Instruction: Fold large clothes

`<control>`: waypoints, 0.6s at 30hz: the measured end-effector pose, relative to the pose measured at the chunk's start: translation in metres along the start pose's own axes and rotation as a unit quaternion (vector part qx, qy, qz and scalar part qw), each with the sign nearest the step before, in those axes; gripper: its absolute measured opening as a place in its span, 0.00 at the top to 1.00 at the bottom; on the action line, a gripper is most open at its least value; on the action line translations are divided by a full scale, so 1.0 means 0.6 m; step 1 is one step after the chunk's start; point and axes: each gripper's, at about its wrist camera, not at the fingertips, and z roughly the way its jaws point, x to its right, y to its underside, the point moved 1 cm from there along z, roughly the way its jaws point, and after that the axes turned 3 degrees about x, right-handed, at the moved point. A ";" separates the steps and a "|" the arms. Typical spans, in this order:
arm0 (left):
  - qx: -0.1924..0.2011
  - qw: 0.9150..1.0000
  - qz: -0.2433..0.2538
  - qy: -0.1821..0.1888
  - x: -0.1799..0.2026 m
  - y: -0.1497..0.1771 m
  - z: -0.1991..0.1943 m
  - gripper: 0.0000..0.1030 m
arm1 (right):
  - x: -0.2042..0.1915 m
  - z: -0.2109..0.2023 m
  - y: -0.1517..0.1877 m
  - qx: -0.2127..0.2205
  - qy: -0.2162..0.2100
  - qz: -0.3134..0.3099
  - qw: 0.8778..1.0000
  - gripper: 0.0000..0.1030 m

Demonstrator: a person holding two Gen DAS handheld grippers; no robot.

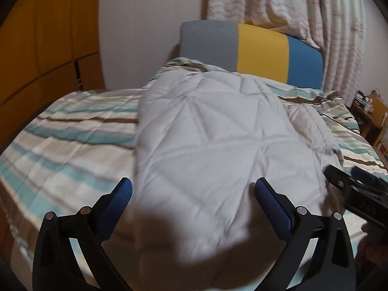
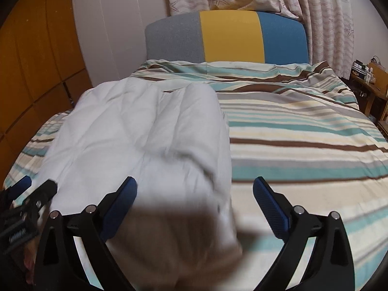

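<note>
With both claws spread wide, I note that neither one grips anything. My left gripper [image 1: 193, 190] has its blue pads [image 1: 118, 206] apart, and the white quilted comforter [image 1: 206, 145] lies ahead of it and runs under the gap between them; the pads do not press on the cloth. The near end of the comforter, close under the left claw, is in shadow and blurred, so I cannot tell how its edge lies there.

My right gripper [image 2: 195, 190] is likewise open, pads [image 2: 271, 208] well apart. From this claw the comforter [image 2: 135, 140] sits ahead and to the left, its right edge passing between the fingers; the right finger stands over bare striped bedspread [image 2: 303, 145]. Nothing is clamped.

Each claw shows in the other's view: the right gripper [image 1: 351, 186] enters at the left claw's far right, beside the comforter's right edge, and the left gripper [image 2: 29, 194] shows at the right claw's lower left, at the comforter's left edge.

The comforter is folded into a long narrow band, lying lengthwise on the bedspread [image 1: 68, 133] away from me toward the headboard [image 1: 257, 51], which is panelled grey, yellow and blue. Its quilting shows diagonal stitch lines.

Beyond the headboard hang pale patterned curtains [image 1: 315, 24]. Far left of both claws stands an orange wooden wardrobe [image 2: 36, 60]; far right, a small wooden shelf [image 2: 373, 82] with small items too tiny to identify.
</note>
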 end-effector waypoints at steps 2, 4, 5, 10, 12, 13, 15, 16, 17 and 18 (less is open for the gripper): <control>0.000 1.000 -0.008 0.000 -0.010 0.005 -0.026 0.03 | -0.003 -0.025 0.011 -0.002 -0.012 0.004 1.000 0.02; 0.000 1.000 -0.015 -0.005 -0.020 0.009 -0.052 0.03 | -0.009 -0.053 0.022 -0.004 -0.023 0.008 1.000 0.02; -0.002 1.000 -0.018 -0.006 -0.026 0.012 -0.063 0.03 | -0.012 -0.065 0.027 -0.004 -0.027 0.008 1.000 0.02; 0.014 0.999 -0.031 -0.005 -0.044 0.026 -0.130 0.03 | -0.030 -0.135 0.050 0.000 -0.042 0.005 0.999 0.02; 0.020 0.999 -0.027 0.004 -0.045 0.030 -0.154 0.03 | -0.034 -0.157 0.054 0.005 -0.050 0.008 0.999 0.02; 0.021 0.999 -0.024 0.017 -0.044 0.034 -0.169 0.03 | -0.037 -0.172 0.056 0.007 -0.058 0.010 0.998 0.02; 0.031 0.999 -0.018 0.025 -0.043 0.040 -0.199 0.03 | -0.044 -0.196 0.058 0.012 -0.065 0.008 0.998 0.02; 0.039 0.999 -0.015 0.020 -0.043 0.041 -0.212 0.03 | -0.049 -0.212 0.058 0.019 -0.066 0.004 0.998 0.02; 0.045 0.999 -0.013 0.016 -0.042 0.042 -0.223 0.03 | -0.051 -0.222 0.057 0.023 -0.065 0.000 0.998 0.02; 0.050 0.999 -0.012 0.014 -0.042 0.043 -0.232 0.03 | -0.053 -0.233 0.058 0.027 -0.064 -0.004 0.998 0.02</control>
